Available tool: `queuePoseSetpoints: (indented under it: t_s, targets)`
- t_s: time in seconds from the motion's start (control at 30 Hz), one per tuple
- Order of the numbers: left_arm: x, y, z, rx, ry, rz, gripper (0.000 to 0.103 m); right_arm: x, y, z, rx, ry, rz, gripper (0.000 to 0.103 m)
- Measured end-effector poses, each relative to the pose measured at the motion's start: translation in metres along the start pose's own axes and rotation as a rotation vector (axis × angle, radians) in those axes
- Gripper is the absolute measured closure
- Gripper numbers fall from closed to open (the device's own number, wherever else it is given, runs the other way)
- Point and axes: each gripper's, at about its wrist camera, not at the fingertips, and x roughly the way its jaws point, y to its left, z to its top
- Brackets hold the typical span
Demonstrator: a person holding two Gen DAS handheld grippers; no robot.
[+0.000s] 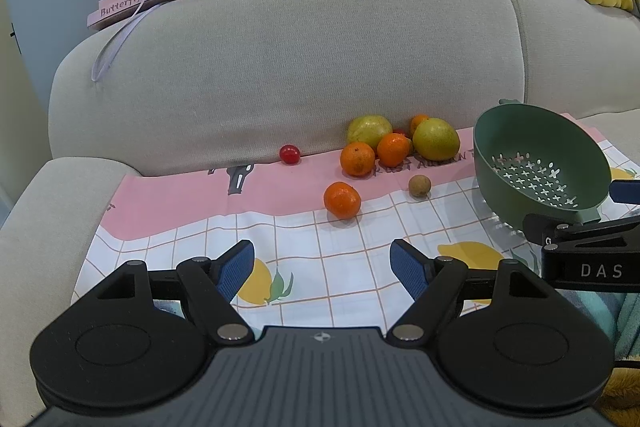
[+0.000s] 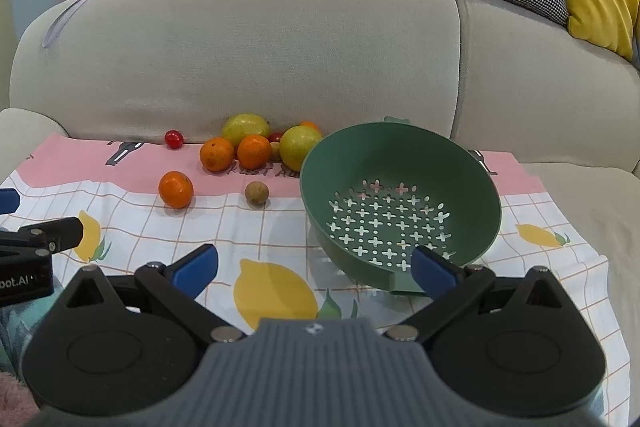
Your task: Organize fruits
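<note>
I hold my left gripper [image 1: 322,269] and right gripper [image 2: 314,269] spread and empty over the printed cloth's [image 2: 256,227] near edge, since the fruits [image 2: 256,149] crowd its far edge and the tilted green colander [image 2: 400,155], right, awaits them.

The left claw [image 1: 322,269] and the right claw [image 2: 314,267] both hover side by side with their blue fingers spread wide, gripping nothing.
</note>
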Motion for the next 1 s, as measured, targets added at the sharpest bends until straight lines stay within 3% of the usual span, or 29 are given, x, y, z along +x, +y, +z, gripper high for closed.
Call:
queuePoseSetpoints:
  t_s: [0.6, 1.0]
  targets:
    - [0.002, 0.000, 0.002, -0.003, 0.017, -0.017, 0.012, 0.004, 0.000, -0.001, -0.001, 0.014, 0.000, 0.004]
    - [0.004, 0.008, 0.009, 0.014, 0.015, -0.013, 0.017, -0.001, 0.009, 0.000, -0.069, -0.053, 0.100, 0.004]
